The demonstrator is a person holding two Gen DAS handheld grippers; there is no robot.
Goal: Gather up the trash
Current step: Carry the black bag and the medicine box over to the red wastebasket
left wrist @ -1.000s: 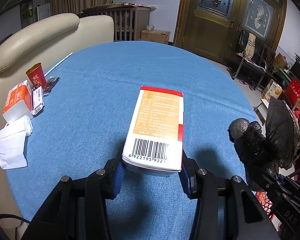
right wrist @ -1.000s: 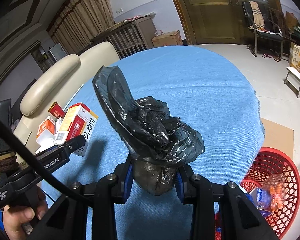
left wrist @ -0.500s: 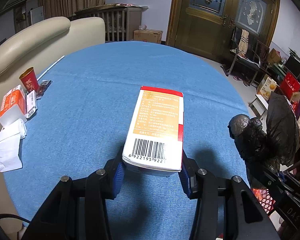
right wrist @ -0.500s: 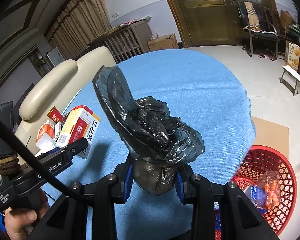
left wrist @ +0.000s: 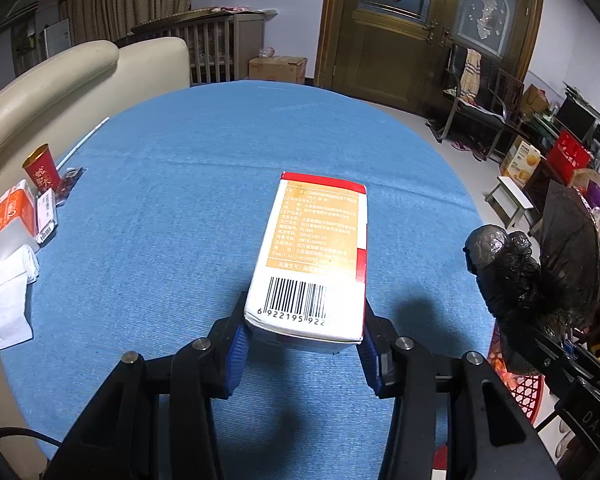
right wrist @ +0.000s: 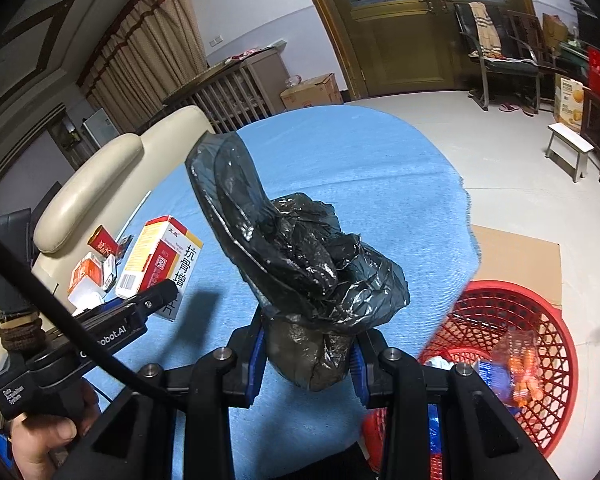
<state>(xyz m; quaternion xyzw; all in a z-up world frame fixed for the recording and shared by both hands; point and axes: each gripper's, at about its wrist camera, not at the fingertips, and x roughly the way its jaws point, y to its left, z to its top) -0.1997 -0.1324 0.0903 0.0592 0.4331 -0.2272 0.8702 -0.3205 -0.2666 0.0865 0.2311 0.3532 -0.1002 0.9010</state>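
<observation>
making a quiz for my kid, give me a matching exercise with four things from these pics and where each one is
Things:
1. white and orange cardboard medicine box
2. crumpled black plastic bag
3. red paper cup with gold rim
4. red plastic mesh basket

Places:
A. on the floor beside the blue-covered table
B. clamped in the left tool
C. standing at the table's edge by the cream sofa
D. clamped in the right tool

Pairs: 1-B, 2-D, 3-C, 4-A
</observation>
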